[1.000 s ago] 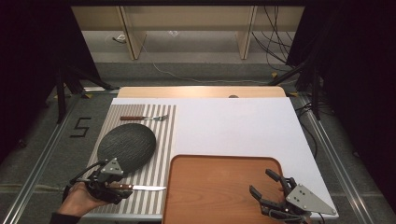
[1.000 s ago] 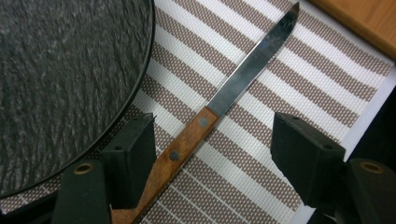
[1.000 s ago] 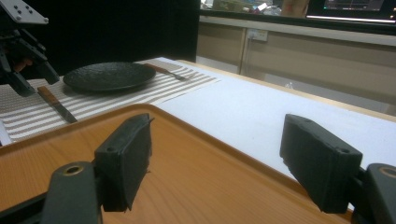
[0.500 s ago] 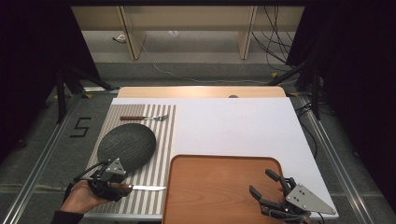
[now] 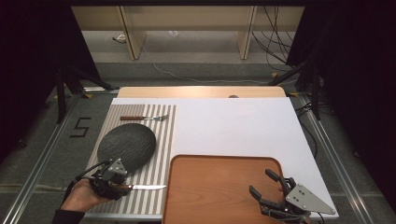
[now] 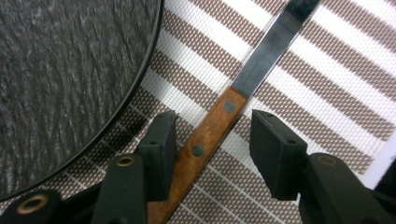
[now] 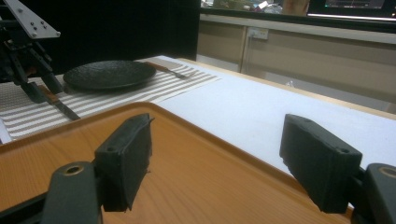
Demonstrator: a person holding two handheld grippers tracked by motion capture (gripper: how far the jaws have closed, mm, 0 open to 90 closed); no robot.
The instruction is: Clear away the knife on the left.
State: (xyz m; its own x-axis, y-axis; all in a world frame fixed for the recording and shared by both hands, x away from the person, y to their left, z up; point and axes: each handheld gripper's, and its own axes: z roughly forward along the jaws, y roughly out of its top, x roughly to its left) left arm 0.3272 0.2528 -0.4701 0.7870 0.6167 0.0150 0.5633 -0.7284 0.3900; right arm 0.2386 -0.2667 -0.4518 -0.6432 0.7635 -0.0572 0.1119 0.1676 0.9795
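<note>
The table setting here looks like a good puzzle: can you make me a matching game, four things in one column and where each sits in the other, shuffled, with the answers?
Things:
1. knife
2. fork
3. dark plate
4. wooden tray

Places:
A. on the striped mat, at its far end
B. in the middle of the striped mat
C. at the near edge, on the white cover
D. handle between the left gripper's jaws

Pairs: 1-D, 2-A, 3-B, 4-C

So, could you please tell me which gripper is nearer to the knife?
Left. The left gripper straddles the knife handle; the right gripper sits over the tray.
</note>
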